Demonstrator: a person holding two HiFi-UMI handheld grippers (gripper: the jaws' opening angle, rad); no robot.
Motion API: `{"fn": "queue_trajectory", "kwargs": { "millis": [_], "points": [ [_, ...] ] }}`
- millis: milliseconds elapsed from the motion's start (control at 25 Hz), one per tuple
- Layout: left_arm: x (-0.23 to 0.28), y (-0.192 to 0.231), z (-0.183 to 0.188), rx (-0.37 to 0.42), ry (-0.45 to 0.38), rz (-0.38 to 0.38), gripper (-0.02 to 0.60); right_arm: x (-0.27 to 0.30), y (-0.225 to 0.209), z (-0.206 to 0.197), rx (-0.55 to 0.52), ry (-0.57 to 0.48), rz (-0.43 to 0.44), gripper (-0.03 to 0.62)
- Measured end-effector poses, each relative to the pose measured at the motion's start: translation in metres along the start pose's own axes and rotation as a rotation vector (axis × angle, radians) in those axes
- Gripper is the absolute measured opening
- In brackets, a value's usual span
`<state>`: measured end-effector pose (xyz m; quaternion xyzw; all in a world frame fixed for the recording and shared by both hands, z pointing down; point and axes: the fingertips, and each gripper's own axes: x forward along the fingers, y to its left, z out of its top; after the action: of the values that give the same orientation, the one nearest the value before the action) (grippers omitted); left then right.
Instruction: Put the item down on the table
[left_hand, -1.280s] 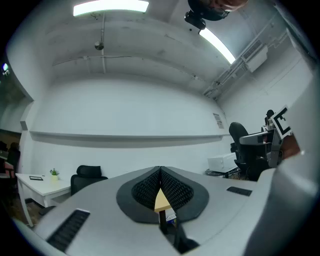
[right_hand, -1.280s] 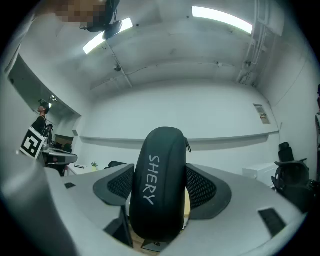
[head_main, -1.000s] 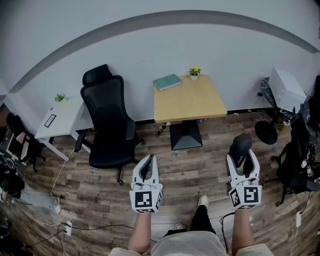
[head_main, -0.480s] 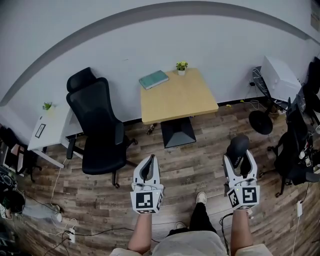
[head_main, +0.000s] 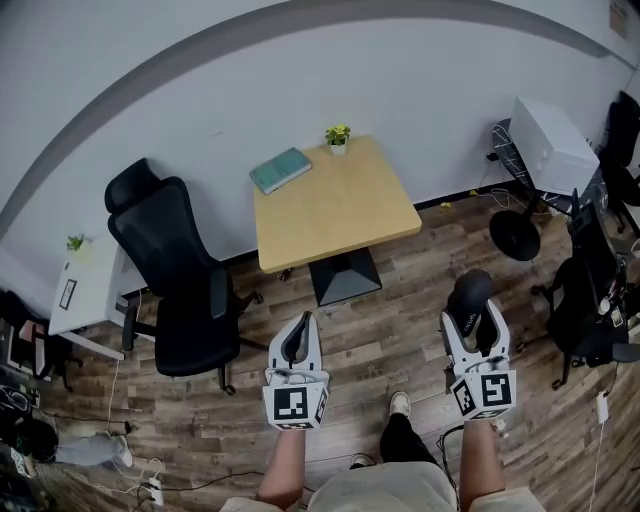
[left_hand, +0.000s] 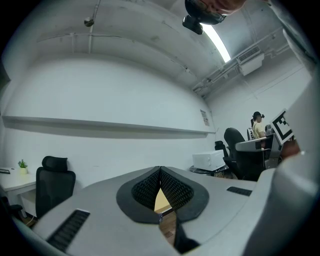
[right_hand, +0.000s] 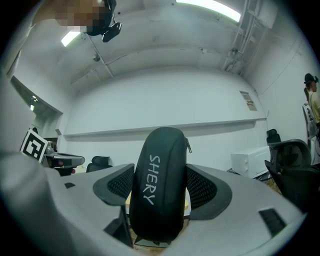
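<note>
Between jaws of right tool (right_hand: 160, 187), black zippered case (right_hand: 158, 175) lettered SHERY

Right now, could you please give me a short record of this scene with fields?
Right tongs: shut on a black zip case marked SHERY
Left tongs: shut, empty
Table: wooden, ahead; case not yet on it
On table: teal book, small potted plant
Beside table: black office chair
</note>
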<state>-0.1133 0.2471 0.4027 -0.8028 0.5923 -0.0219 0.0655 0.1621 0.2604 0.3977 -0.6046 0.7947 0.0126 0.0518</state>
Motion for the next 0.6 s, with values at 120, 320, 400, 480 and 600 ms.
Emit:
{"fn": "queue_trajectory", "kwargs": {
  "millis": [120, 320, 400, 480, 600],
  "points": [
    [0.037, -0.012, 0.002, 0.002, 0.003, -0.022, 0.008, 0.018, -0.028, -0.002, 0.013, 0.009, -0.022, 0.333],
    [0.099, -0.038, 0.006, 0.007, 0.012, -0.058, 0.008, 0.049, -0.079, -0.002, 0.025, 0.014, -0.051, 0.333],
    [0.122, -0.051, 0.01, 0.012, 0.01, -0.071, 0.008, 0.058, -0.1, -0.002, 0.033, 0.017, -0.065, 0.333],
    [0.142, -0.062, 0.013, 0.014, 0.009, -0.083, 0.008, 0.066, -0.119, -0.001, 0.037, 0.013, -0.069, 0.333],
    [0.171, -0.077, 0.019, 0.012, 0.008, -0.092, 0.008, 0.08, -0.145, 0.004, 0.027, 0.007, -0.057, 0.333]
  ]
}}
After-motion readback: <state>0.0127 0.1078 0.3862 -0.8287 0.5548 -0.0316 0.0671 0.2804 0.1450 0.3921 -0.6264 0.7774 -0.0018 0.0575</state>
